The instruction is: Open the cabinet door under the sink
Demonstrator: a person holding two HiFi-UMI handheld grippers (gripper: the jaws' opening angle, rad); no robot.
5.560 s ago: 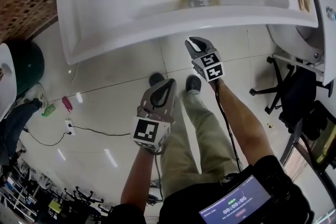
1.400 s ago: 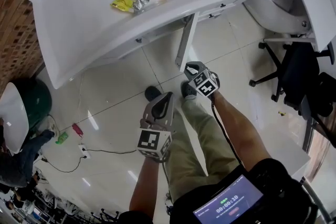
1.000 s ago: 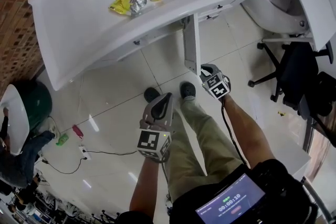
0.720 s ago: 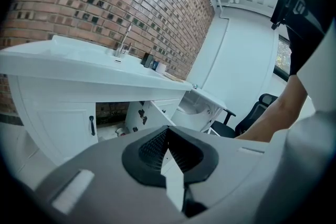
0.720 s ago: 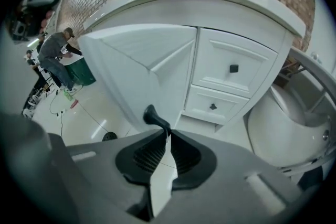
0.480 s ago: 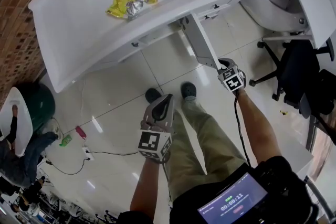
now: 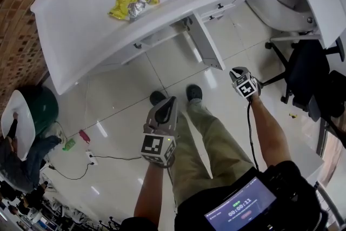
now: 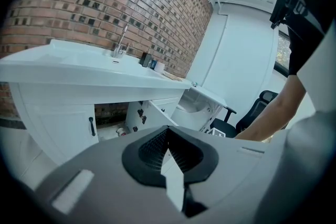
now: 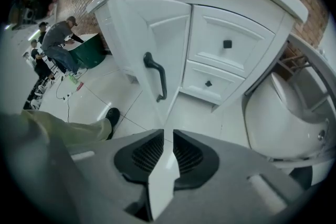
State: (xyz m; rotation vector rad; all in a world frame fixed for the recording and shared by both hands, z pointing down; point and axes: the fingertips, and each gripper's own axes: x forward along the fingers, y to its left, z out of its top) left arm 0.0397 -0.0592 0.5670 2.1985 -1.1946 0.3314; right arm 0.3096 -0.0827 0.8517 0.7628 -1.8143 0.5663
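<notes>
The white cabinet door (image 7: 207, 46) under the sink counter (image 7: 81, 35) stands swung out toward me, edge-on in the head view. In the right gripper view the door (image 9: 139, 34) faces me with its dark curved handle (image 9: 156, 77). My right gripper (image 7: 238, 71) hangs to the right of the door's free edge, clear of the handle; its jaws (image 9: 164, 136) stand a little apart with nothing between them. My left gripper (image 7: 168, 101) is low over the floor in front of my legs, shut and empty (image 8: 168, 131). From it the open door (image 8: 155, 113) and the dark cabinet inside show.
Snack packets (image 7: 131, 0) lie in the sink basin. Two small drawers (image 9: 226, 44) sit right of the door. A white fixture (image 7: 289, 8) and a black office chair (image 7: 308, 81) stand at the right. A green bin (image 7: 40, 108), people and a floor cable (image 7: 102, 158) are at the left.
The door swung further open as my right gripper pulled its handle rightward. The gripper has now let go and drawn back to the right. My left gripper stayed put.
</notes>
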